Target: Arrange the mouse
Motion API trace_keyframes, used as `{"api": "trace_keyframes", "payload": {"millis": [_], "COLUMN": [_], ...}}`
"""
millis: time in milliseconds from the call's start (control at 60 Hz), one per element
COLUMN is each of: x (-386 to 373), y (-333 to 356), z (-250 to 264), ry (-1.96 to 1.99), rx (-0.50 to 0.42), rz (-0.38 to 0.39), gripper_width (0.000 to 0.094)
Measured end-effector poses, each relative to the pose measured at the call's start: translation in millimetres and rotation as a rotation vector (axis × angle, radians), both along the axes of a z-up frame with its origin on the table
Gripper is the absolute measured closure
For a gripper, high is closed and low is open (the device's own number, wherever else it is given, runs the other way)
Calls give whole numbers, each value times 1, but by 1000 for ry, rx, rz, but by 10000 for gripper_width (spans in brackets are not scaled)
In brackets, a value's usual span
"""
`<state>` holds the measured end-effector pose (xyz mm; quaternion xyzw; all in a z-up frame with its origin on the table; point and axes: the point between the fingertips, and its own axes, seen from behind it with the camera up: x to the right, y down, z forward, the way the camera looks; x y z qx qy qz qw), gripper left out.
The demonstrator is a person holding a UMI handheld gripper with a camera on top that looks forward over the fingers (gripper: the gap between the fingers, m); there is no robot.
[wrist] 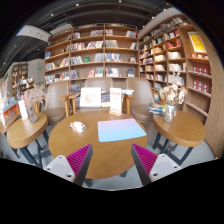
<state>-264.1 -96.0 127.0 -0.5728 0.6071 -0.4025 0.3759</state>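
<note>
Tongs [112, 160] agape, empty; mouse [78, 127] on table [100, 150] beyond left finger.

Library or bookshop reading room. Walls are lined with tall wooden bookshelves [92, 55] packed with books. Round wooden counters [105, 150] are ringed by chairs [55, 100], with display cards stood upright.
</note>
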Motion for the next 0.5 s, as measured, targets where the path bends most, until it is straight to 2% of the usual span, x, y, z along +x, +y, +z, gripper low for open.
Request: {"api": "trace_keyframes", "payload": {"millis": [367,500], "x": [27,38], "y": [75,111], "z": [-5,-15], "ry": [16,32], "rx": [-69,-66], "rz": [73,108], "gripper_width": [138,130]}}
